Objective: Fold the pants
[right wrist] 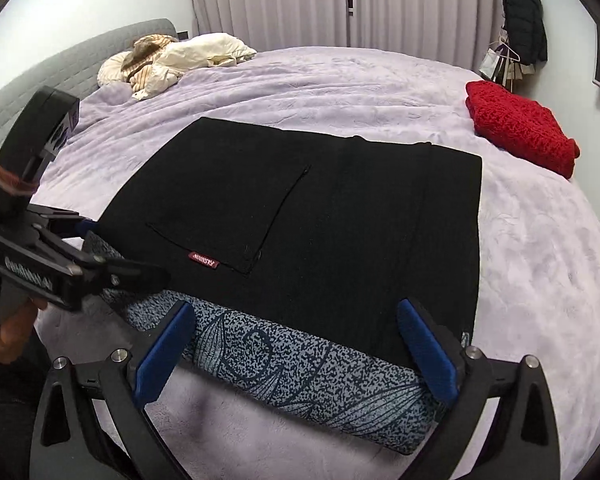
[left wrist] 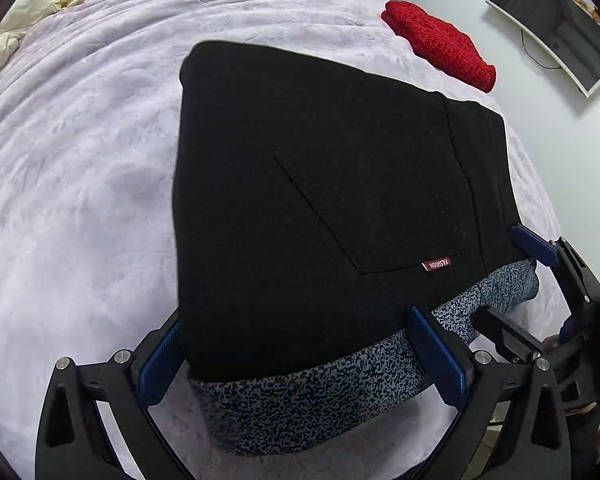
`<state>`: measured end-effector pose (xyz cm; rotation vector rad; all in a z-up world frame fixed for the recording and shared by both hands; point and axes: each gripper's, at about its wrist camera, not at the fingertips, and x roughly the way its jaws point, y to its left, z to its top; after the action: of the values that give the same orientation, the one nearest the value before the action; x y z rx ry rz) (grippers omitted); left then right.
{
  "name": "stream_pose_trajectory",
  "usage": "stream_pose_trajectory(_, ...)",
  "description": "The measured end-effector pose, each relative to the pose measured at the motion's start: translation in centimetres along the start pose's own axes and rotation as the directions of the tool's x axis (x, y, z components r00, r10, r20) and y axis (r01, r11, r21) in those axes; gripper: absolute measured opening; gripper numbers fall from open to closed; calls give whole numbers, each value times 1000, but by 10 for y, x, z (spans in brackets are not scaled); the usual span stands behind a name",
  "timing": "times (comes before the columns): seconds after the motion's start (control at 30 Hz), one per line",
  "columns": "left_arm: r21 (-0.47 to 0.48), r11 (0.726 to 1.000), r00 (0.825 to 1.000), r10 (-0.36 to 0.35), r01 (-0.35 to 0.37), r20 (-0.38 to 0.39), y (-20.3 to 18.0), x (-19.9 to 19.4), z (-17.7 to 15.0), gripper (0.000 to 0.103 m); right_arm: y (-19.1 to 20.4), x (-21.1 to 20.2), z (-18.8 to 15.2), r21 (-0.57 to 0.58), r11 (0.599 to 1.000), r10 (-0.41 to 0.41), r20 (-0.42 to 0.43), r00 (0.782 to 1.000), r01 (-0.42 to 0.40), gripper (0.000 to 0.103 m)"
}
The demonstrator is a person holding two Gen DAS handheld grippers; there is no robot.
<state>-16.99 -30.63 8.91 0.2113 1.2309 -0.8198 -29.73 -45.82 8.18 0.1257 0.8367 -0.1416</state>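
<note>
Both grippers, left and right, stand released, jaws wide, folded black pants just ahead on the bed.

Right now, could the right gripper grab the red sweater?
Probably not from here. The right gripper is open over the near edge of the black pants; the red sweater lies far across the bed, though nothing blocks the way.

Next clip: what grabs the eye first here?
The folded black pants, flat in the middle of the lilac bed, lying on a speckled blue-grey garment that shows along their near edge. Next, the red knit at the far right, then cream bedding by the headboard.
</note>
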Motion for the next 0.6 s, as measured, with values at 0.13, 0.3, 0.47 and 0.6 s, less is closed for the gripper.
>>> stream_pose_trajectory(0.13,48,994,984,91,-99,153,-7,-48,26,93,-7,-18,17,-2,999,49,12,999,-49,101)
stream_pose_trajectory(0.3,-36,970,952,244,-242,182,7,-45,89,93,-31,-23,68,-27,999,45,105,993,-43,102)
stream_pose_trajectory(0.47,-129,940,945,324,-317,36,33,11,118,93,-55,34,106,56,998,41,-23,999,-40,102)
stream_pose_trajectory(0.6,-123,936,941,337,-330,36,36,23,111,94,-64,62,108,100,993,71,-89,993,-62,102)
